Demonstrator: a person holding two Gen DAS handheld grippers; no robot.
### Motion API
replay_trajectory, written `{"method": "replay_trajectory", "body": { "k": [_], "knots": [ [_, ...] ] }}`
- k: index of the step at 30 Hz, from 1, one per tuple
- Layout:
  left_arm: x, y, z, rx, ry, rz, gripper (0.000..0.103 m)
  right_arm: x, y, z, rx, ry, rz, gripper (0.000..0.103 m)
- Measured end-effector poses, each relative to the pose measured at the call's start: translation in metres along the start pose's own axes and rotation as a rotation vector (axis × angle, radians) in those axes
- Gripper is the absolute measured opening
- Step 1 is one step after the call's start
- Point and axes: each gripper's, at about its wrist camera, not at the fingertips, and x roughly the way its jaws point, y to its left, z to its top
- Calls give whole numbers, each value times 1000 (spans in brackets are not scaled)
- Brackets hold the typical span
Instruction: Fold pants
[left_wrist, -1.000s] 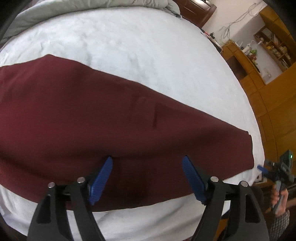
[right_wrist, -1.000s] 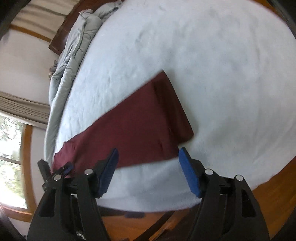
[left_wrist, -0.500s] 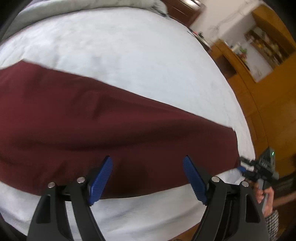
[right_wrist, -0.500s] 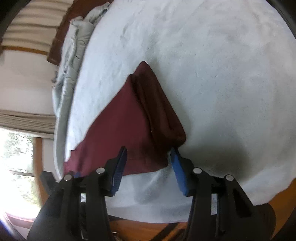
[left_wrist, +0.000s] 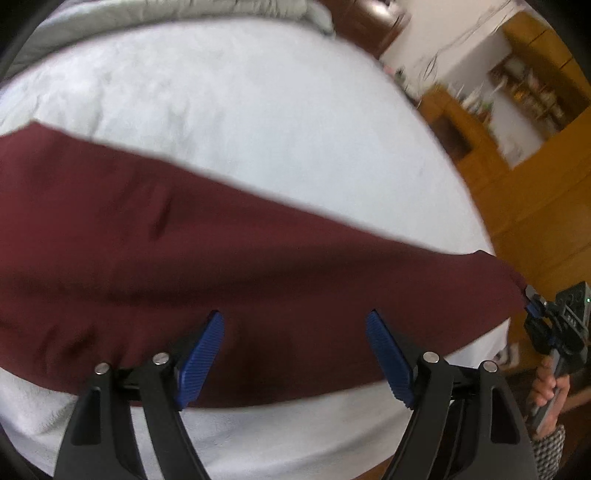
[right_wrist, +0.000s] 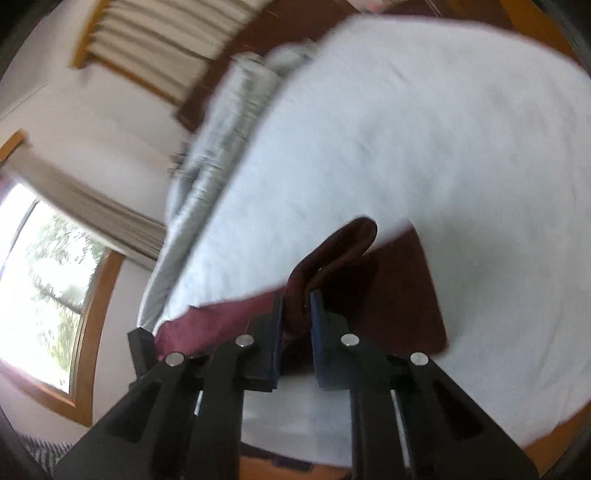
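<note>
Your right gripper (right_wrist: 295, 306) has its fingers clamped on 1 end of the maroon pants (left_wrist: 229, 266), lifted off the white bed (left_wrist: 258, 122). Your left gripper (left_wrist: 295, 354) hovers w/ fingers spread wide.

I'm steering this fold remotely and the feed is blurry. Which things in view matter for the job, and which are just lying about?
In the job:
pants, spread on the bed
right gripper, shut on the pants' end
left gripper, open over the pants

Lying about:
grey duvet, bunched at the bed's far edge
shelves
window
</note>
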Motion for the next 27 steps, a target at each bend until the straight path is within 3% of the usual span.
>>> {"method": "replay_trajectory", "body": {
  "k": [2, 4, 7, 8, 10, 13, 17, 21, 27],
  "knots": [
    [-7, -12, 2, 47, -49, 1, 85, -4, -1, 4, -24, -9, -62, 12],
    [0, -21, 0, 94, -35, 29, 87, 7, -25, 4, 29, 61, -167, 12],
    [28, -32, -5, 166, 60, 105, 87, 41, -76, -18, 167, 247, -272, 13],
    [42, -31, -9, 186, 115, 151, 87, 45, -82, -23, 175, 256, -281, 14],
    [48, -33, -12, 216, 108, 175, 89, 38, -83, -25, 194, 218, -248, 20],
    [47, -41, -12, 250, 107, 187, 90, 22, -79, -26, 205, 172, -260, 49],
    [34, -41, -7, 204, 82, 99, 91, 13, -76, -34, 239, 182, -206, 50],
    [33, -44, -4, 166, 89, 62, 91, 27, -93, -44, 315, 224, -216, 58],
    [31, -33, -11, 132, 100, 55, 91, 51, -106, -41, 427, 204, -97, 58]
  ]
}}
